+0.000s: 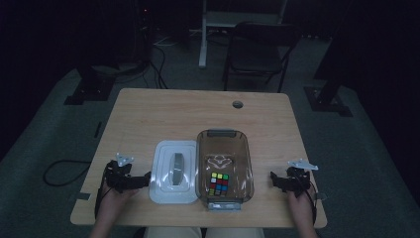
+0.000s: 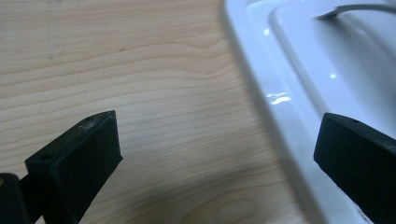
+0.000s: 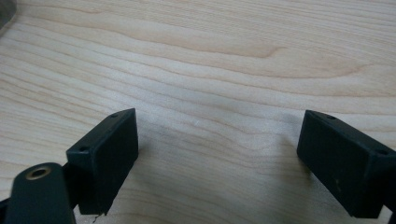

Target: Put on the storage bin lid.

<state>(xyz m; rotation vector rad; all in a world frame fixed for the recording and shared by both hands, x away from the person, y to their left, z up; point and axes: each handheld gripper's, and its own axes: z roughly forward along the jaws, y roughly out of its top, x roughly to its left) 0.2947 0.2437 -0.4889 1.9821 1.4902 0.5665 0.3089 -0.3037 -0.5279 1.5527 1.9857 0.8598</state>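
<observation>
A clear brownish plastic box (image 1: 246,153) stands at the table's near middle with a colourful puzzle cube (image 1: 218,183) inside it. Beside it on the left lies its white lid (image 1: 163,188), handle up; the lid's edge (image 2: 280,107) also appears in the left gripper view. My left gripper (image 1: 146,179) rests on the table just left of the lid, open, nothing between its jaws. My right gripper (image 1: 274,179) rests on bare wood to the right of the box, also open and empty.
The wooden table (image 1: 168,114) has a cable hole (image 1: 237,104) near its far edge. A folding chair (image 1: 257,49) and a stand base (image 1: 89,89) sit on the floor beyond it. A cable (image 1: 64,171) loops off the left side.
</observation>
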